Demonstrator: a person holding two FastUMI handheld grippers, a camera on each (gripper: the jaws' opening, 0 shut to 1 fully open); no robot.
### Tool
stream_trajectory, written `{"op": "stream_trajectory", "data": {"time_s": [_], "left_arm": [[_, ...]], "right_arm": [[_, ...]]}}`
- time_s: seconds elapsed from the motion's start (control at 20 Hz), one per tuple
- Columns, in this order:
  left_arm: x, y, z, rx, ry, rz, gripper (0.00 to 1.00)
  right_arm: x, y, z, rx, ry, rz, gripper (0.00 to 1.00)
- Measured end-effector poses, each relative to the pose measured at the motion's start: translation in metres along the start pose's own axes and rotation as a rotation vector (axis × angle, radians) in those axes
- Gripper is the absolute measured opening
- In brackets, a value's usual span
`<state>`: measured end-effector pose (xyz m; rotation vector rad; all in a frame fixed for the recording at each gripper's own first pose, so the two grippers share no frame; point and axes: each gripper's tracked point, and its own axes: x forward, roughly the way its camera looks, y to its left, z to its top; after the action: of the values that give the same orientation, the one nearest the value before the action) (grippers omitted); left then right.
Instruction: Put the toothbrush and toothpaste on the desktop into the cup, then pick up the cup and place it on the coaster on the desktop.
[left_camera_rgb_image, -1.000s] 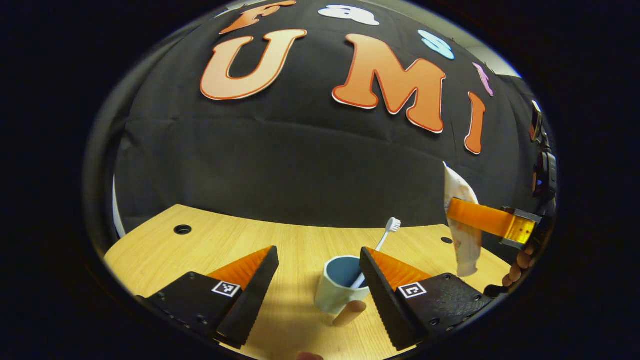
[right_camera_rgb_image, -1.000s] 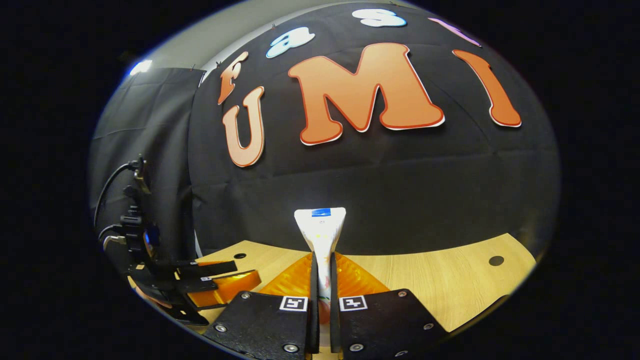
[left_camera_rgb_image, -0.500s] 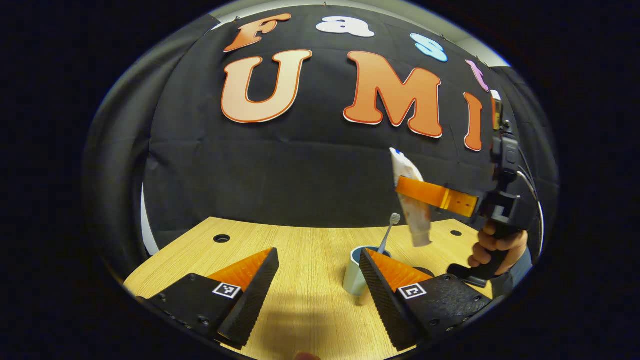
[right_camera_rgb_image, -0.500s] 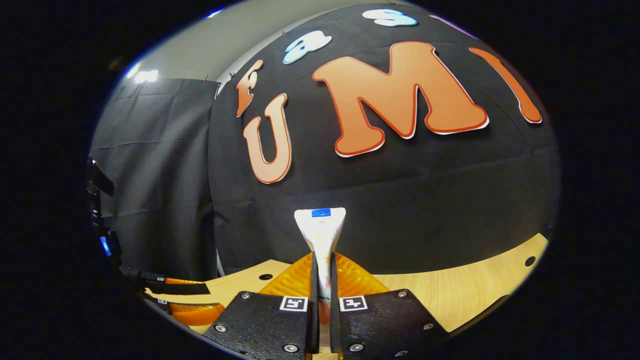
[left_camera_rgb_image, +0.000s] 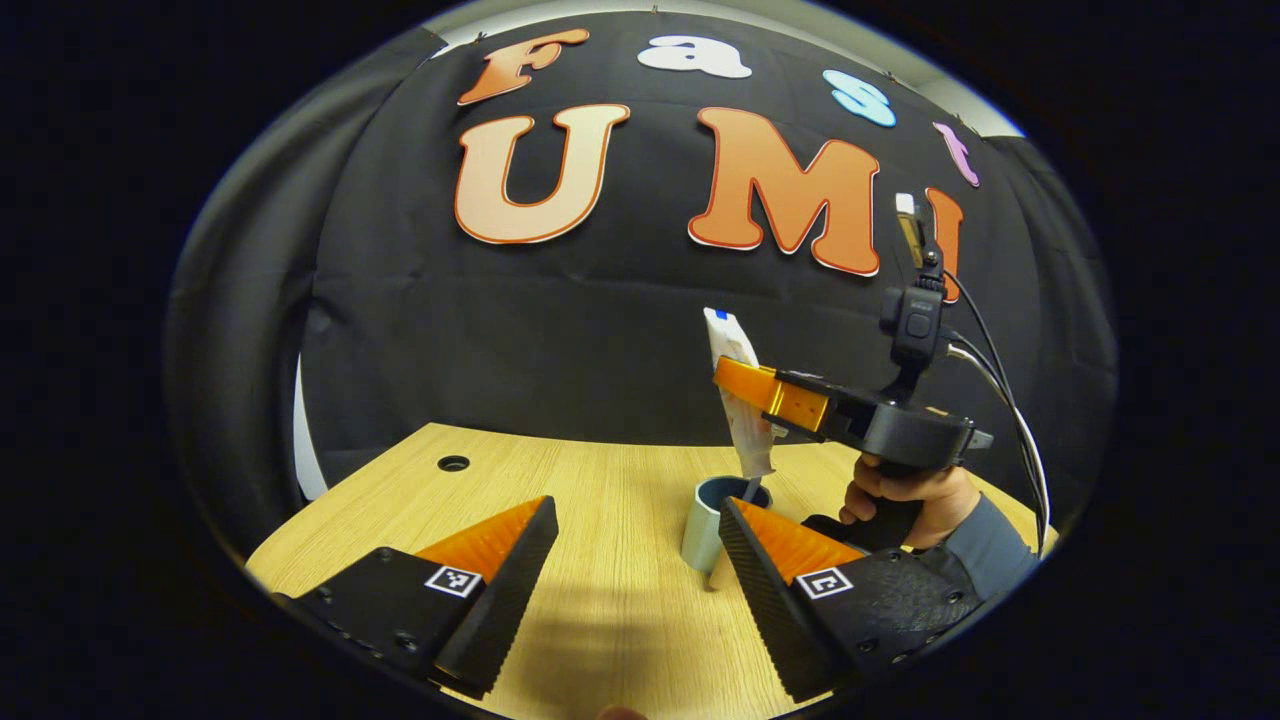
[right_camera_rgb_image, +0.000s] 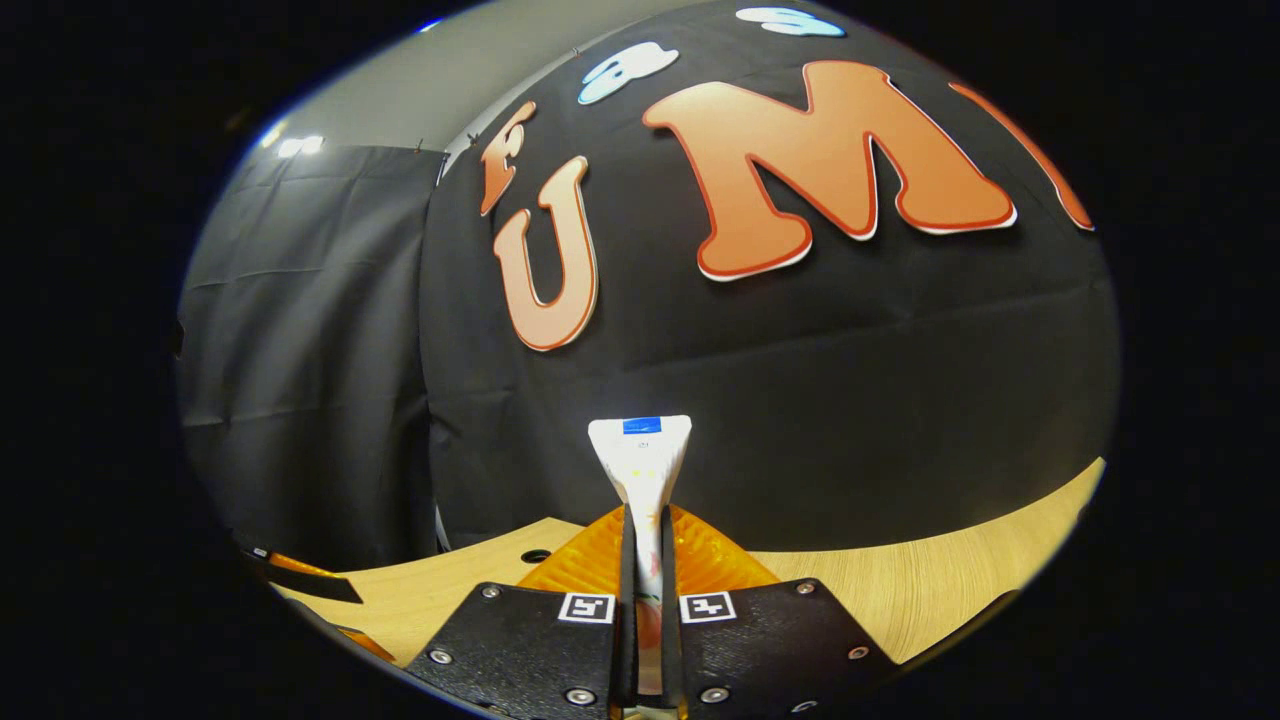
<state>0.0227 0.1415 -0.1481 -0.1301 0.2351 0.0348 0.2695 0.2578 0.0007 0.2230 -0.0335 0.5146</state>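
With a toothbrush (left_camera_rgb_image: 749, 489) already in the cup (left_camera_rgb_image: 705, 522), the toothpaste (left_camera_rgb_image: 738, 400), pinched by the right gripper (left_camera_rgb_image: 745, 385), is held just above it; the left gripper (left_camera_rgb_image: 635, 560) is spread empty, and the coaster placement is left.

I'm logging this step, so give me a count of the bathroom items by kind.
Toothpaste tube: 1
Cup: 1
Toothbrush: 1, only a bit of its handle shows in the cup
Total: 3
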Motion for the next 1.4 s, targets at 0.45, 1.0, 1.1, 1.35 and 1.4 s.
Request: {"op": "stream_trajectory", "data": {"time_s": [0.45,1.0,1.1,1.35,1.4], "left_arm": [[0.013,0.01,-0.025,-0.007,0.065,0.024,0.98],[0.018,-0.008,-0.017,0.008,0.061,-0.026,0.98],[0.026,-0.014,-0.013,0.035,0.057,-0.042,0.98],[0.039,-0.031,-0.002,0.076,0.062,-0.088,0.98],[0.045,-0.035,0.0,0.083,0.065,-0.1,0.97]], "right_arm": [[0.015,-0.011,-0.061,-0.015,0.103,-0.017,0.11],[-0.034,-0.02,-0.081,-0.091,0.299,-0.013,0.31],[-0.05,-0.024,-0.07,-0.109,0.293,-0.018,0.35],[-0.102,-0.034,-0.014,-0.154,0.223,-0.068,0.37],[-0.114,-0.032,0.0,-0.171,0.2,-0.072,0.43]]}}
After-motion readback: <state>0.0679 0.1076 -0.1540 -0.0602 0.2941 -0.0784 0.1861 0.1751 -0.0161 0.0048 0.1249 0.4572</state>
